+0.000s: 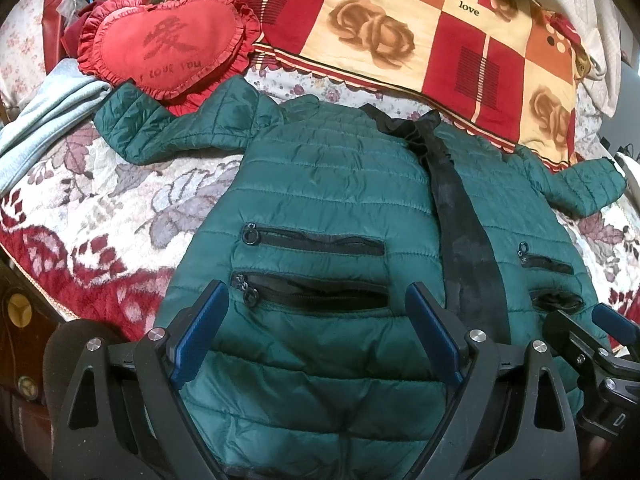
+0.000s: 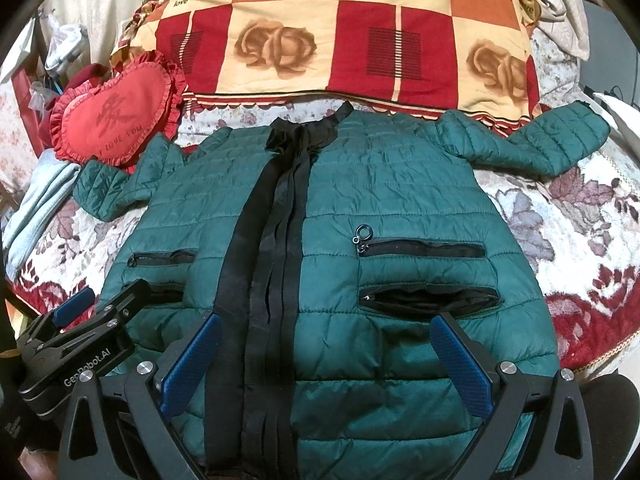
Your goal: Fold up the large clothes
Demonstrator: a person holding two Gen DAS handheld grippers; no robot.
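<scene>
Leftmost, a pale blue folded cloth [image 1: 48,116] lies on the floral blanket [image 1: 100,216], and a red heart-shaped cushion [image 1: 168,46] rests on the tip of the jacket's left sleeve [image 1: 160,124]. That overlap is the first risk — if the sleeve is pulled inward for a fold, the cushion may drag along or pin the cuff, by this view's judgement. The green quilted jacket [image 1: 328,184] is spread front-up across the blanket, its hem nearest the cameras. Above the hem on the left panel, the left gripper [image 1: 316,340] hovers with its blue pads spread wide, holding nothing. Down the middle runs the black zipper placket [image 2: 272,248], its strips loose and wavy; a fold across it could bunch them. To the right of it, the right gripper [image 2: 324,360] also stands wide apart and empty over the hem. Pocket zips gape on both panels — a fingertip could snag one. Furthest right, the other sleeve [image 2: 536,140] reaches out beside the checked rose quilt [image 2: 360,40]. The puffy, slick fabric will likely spring back open.
</scene>
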